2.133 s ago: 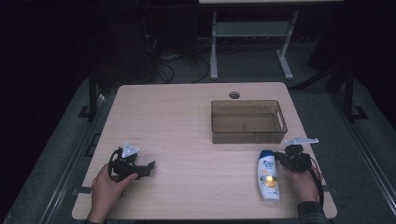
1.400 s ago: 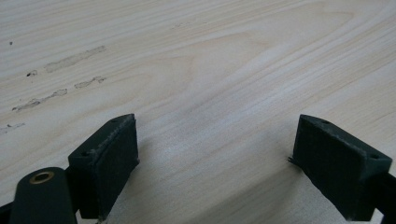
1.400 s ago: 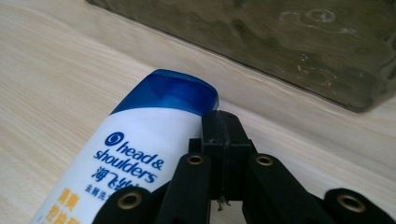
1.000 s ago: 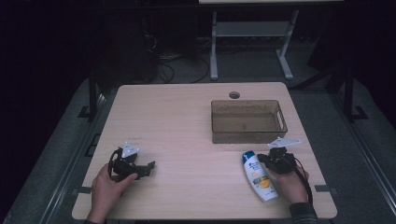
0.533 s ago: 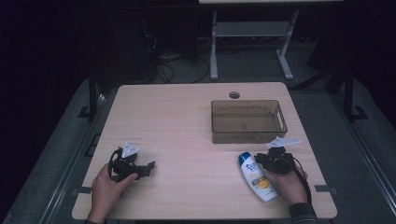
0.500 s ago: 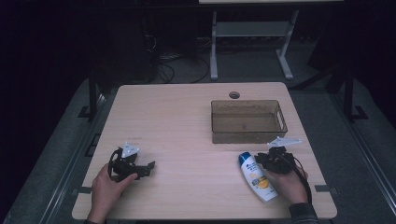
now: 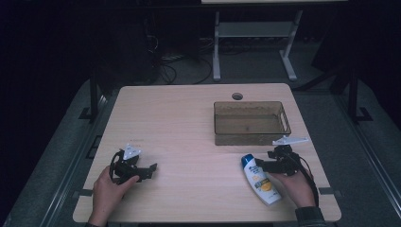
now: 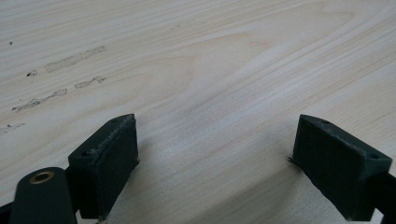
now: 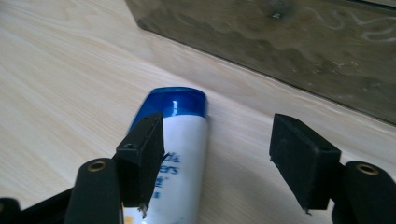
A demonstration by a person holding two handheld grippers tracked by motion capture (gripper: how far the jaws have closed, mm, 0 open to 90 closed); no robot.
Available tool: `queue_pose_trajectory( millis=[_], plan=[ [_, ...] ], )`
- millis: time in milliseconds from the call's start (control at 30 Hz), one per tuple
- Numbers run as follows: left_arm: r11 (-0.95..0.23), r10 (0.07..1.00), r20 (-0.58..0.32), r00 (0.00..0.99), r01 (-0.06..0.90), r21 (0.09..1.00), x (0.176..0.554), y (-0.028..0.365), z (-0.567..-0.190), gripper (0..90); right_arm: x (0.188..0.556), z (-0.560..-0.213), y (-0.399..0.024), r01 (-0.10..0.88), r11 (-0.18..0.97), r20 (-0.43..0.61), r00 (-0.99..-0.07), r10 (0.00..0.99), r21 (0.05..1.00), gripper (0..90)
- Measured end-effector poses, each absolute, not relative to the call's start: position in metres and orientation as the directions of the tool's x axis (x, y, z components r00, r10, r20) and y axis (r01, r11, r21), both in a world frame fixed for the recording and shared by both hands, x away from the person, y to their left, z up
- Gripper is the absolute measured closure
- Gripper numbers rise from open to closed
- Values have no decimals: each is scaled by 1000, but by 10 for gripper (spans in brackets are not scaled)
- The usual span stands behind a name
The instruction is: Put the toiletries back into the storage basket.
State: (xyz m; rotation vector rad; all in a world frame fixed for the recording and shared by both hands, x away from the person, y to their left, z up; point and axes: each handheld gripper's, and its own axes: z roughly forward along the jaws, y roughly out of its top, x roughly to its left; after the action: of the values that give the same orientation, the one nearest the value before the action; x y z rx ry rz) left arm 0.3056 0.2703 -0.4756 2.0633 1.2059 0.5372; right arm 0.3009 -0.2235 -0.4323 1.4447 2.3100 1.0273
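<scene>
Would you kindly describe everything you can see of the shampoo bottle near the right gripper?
The shampoo bottle is white, glossy plastic with a blue cap, blue lettering and a yellow patch on its label. It lies flat on the wooden table, cap toward the brown bin but apart from it. The right gripper, whose jaws have just been opening, straddles its neck; one jaw stands against the bottle's side, the other clear.

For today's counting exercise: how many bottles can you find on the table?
1. The shampoo bottle lies flat on the table near its front right edge, beside the right gripper, in front of the brown bin.
</scene>
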Motion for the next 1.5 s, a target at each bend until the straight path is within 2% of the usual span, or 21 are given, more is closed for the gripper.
queue_pose_trajectory(
  millis=[233,467,833,1500],
  plan=[
    [-341,874,13,486,594,729,306,270,-476,129,300,-432,-210,700,302,154,-508,848,647,276],
    [-341,874,13,486,594,729,306,270,-476,129,301,-437,-196,701,336,138,-526,839,629,258],
    [-341,874,13,486,594,729,306,270,-476,129,304,-451,-175,704,406,85,-550,831,582,257],
    [-341,874,13,486,594,729,306,270,-476,129,307,-456,-167,714,458,26,-554,832,529,268]
  ],
)
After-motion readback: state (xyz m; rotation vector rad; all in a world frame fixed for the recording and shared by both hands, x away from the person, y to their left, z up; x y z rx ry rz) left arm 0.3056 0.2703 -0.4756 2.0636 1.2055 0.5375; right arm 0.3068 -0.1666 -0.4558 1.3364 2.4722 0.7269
